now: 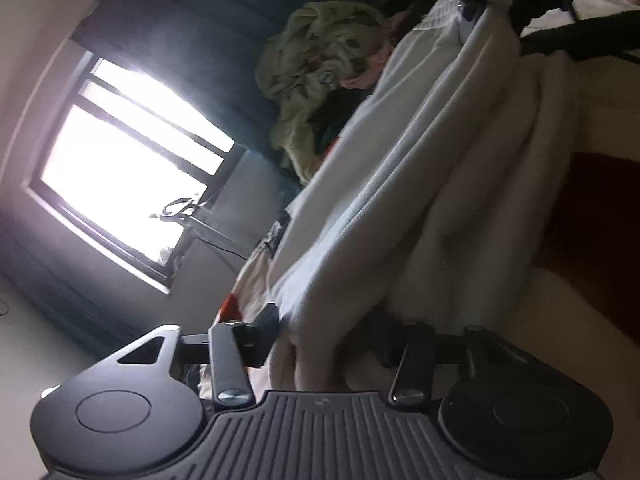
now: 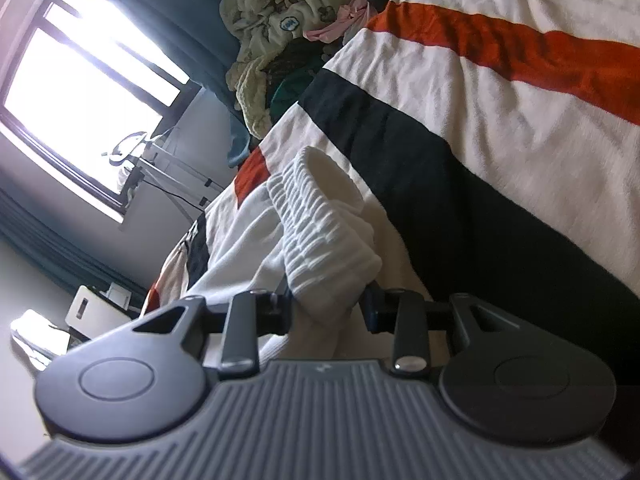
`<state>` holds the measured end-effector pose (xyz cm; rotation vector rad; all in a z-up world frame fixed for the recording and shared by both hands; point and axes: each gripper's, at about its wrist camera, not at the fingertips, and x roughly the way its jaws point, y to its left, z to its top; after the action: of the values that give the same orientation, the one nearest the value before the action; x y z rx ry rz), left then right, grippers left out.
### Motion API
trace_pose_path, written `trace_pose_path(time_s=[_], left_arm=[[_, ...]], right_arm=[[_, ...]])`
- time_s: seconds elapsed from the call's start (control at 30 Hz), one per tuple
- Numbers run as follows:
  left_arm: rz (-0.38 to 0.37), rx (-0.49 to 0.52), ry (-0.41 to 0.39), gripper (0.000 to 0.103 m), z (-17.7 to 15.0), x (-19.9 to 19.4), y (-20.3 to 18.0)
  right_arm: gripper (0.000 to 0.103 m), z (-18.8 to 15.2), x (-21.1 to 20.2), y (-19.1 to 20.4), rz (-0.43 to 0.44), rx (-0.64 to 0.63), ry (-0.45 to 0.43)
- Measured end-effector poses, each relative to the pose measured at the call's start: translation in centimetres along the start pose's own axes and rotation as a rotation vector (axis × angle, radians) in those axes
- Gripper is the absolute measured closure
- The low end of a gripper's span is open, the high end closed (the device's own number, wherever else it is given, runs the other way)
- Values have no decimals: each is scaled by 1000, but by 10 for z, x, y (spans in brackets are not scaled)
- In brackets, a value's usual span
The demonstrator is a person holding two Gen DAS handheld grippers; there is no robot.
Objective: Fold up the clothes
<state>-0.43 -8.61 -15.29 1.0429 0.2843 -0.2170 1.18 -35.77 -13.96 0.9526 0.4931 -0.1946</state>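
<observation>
The striped bed cover point(image 2: 500, 128) lies under all. The white garment point(image 1: 420, 160) stretches away from the left tool point(image 1: 324, 332), which pinches its near end, toward the right tool point(image 2: 328, 304), which clamps the ribbed waistband point(image 2: 320, 224).

Bright barred window point(image 2: 84, 80) w/ dark frame, teal curtains point(image 2: 168, 8) both sides, pale wall point(image 2: 188, 136) below; bed w/ striped blanket point(image 2: 500, 92), white/orange/black
</observation>
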Motion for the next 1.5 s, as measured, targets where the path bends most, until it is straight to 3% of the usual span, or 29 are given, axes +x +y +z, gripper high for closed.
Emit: trace_pose_path(time_s=[0.07,0.17,0.27,0.4,0.47,0.57,0.67,0.73,0.8,0.87,1.0,1.07,1.17,1.23,1.3,1.5], left_arm=[[-45,-26,20,77,-4,4,10],[-150,-64,69,79,-11,10,22],[-209,-85,100,82,-17,16,31],[-274,-177,126,82,-20,23,48],[-296,-219,136,81,-20,25,54],[-311,-261,146,80,-19,31,61],[-335,-323,151,73,-19,42,65],[-369,-387,158,65,-20,42,73],[-411,-459,166,44,-21,40,81],[-470,-554,176,18,-25,30,86],[-573,-824,183,15,-45,30,117],[-588,-1010,197,10,-65,41,131],[-604,-1288,216,11,-95,58,151],[-603,-1421,255,13,-113,74,156],[-639,-1465,275,16,-121,90,154],[-711,-1459,352,27,-116,113,130]], right_arm=[[65,0,1,-6,6,34,12],[62,-3,2,-10,9,63,33],[59,-6,3,-14,13,89,58],[30,-8,8,-18,-15,112,107],[23,-10,13,-20,-23,115,133],[14,-15,26,-22,39,156,202],[13,-20,32,-9,27,67,226],[19,-24,30,5,-6,-41,221],[41,-27,25,15,-38,-116,204],[56,-28,15,21,-56,-143,174],[71,-25,-5,31,-37,-159,100],[72,-26,-8,39,-35,-198,76],[72,-28,-11,51,-37,-258,43],[72,-27,-8,50,-46,-262,42],[72,-25,-3,46,-51,-244,49],[72,-27,1,39,-51,-234,49]])
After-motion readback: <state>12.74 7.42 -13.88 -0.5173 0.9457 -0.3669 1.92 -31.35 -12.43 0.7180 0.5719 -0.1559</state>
